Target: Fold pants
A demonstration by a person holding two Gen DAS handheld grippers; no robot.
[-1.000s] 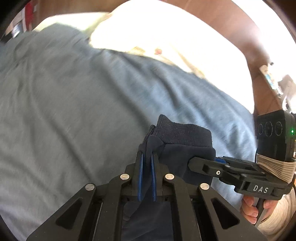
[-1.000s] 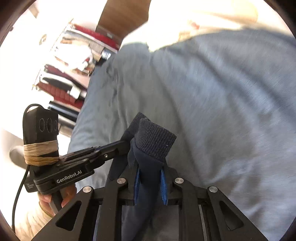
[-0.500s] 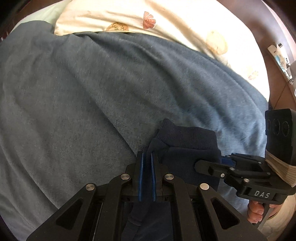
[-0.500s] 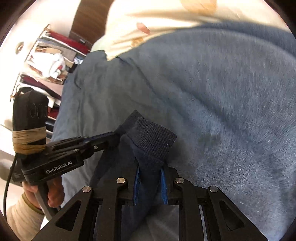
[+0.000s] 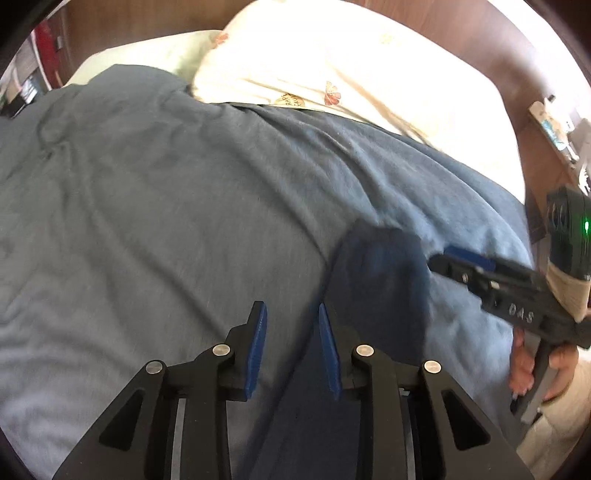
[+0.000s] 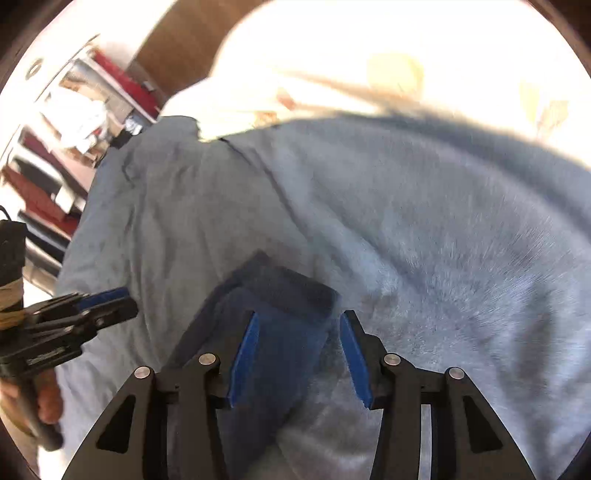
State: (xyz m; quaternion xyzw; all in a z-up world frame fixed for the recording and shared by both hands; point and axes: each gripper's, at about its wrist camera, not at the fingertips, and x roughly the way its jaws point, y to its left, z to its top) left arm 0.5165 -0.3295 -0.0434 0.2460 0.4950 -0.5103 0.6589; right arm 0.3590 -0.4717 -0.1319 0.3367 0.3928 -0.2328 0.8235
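The dark navy pants (image 5: 376,280) lie flat on the blue-grey blanket (image 5: 166,206), their ribbed cuff end pointing away from me. My left gripper (image 5: 291,314) is open and empty, just left of the pants' edge. My right gripper (image 6: 297,325) is open, its jaws standing either side of the pants (image 6: 280,332) without gripping them. The right gripper also shows in the left wrist view (image 5: 465,258), to the right of the cuff. The left gripper shows in the right wrist view (image 6: 103,299), to the left of the pants.
A cream patterned pillow (image 5: 332,70) lies at the head of the bed against a brown wooden headboard (image 5: 461,33). A shelf with books and clutter (image 6: 62,147) stands beyond the bed's left side. Small items sit on a ledge (image 5: 557,125) at the right.
Both grippers have opened and let go of the pants' cuffs. The pants now lie flat on the blanket, and both grippers have drawn back slightly.
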